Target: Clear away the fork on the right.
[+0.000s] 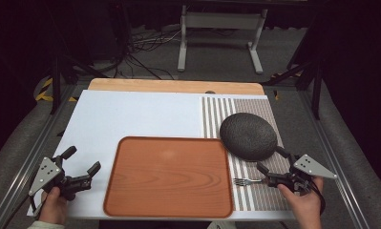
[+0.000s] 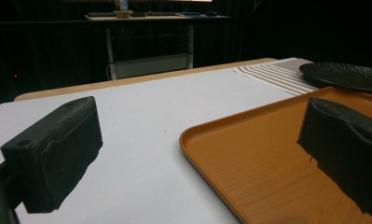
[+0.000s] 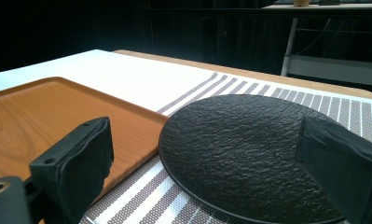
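With jaws spread and empty, the right gripper (image 1: 269, 162) hovers at the near edge of the black plate (image 1: 248, 135) on the striped placemat (image 1: 255, 193), apparently approaching to grasp its rim, while the left gripper (image 1: 83, 160) waits open beside the wooden tray (image 1: 169, 175).

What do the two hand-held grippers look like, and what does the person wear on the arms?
Both are black tools. The left hand-held gripper and the right hand-held gripper each carry a grey three-cornered plate with small holes on top. Their jaws are thick black blocks with a rough, grainy surface. A black cable trails from the right one. A pale sleeve edge shows at the left wrist.
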